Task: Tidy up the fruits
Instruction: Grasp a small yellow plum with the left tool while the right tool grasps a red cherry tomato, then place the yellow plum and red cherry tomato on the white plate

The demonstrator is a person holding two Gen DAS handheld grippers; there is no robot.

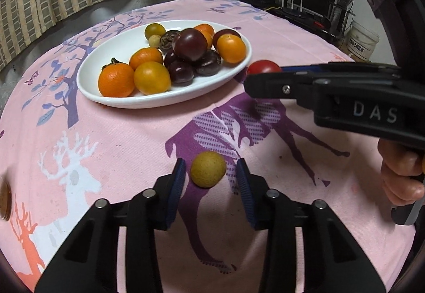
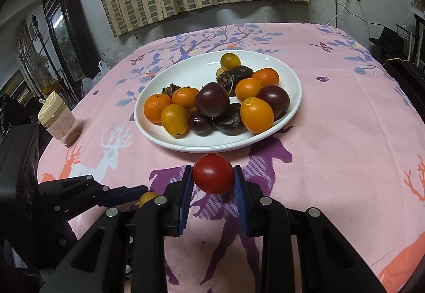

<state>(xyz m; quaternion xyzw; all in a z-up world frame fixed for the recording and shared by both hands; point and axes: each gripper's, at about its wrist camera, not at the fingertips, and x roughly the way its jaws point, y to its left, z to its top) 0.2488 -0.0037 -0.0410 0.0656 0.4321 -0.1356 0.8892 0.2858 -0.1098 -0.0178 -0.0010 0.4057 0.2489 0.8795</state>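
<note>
On the left side, the left claw (image 1: 209,176) points down at the pink-clothed counter (image 1: 127,139) with a small yellow-green fruit (image 1: 208,169) lying squarely between its blue pads; in the left wrist view a sliver of cloth shows on each side of the fruit, so the jaws stand narrow around it without pressing on it yet. That is the relation the next move turns on: the fruit sits on the claw's centre line, near the fingertips rather than deep in the throat, and being nearly round it offers no long axis to line up with, so a plain squeeze should take it. From that claw the white plate (image 1: 87,86) lies ahead and to the left, already piled with orange, yellow and dark purple fruits, with bare room on its far left part. Moving right, the right claw (image 2: 213,176) is clamped on a red tomato (image 2: 213,173), both pads pressing its sides and lifting it clear of the cloth. The plate's near rim (image 2: 212,150) is just beyond the tomato, straight ahead, so the right hand is the nearer of the two to the plate and likely needs only a short forward reach to drop it in. The left claw has the longer way to go, and its path to the plate runs close beside the right claw's fingers.
</note>
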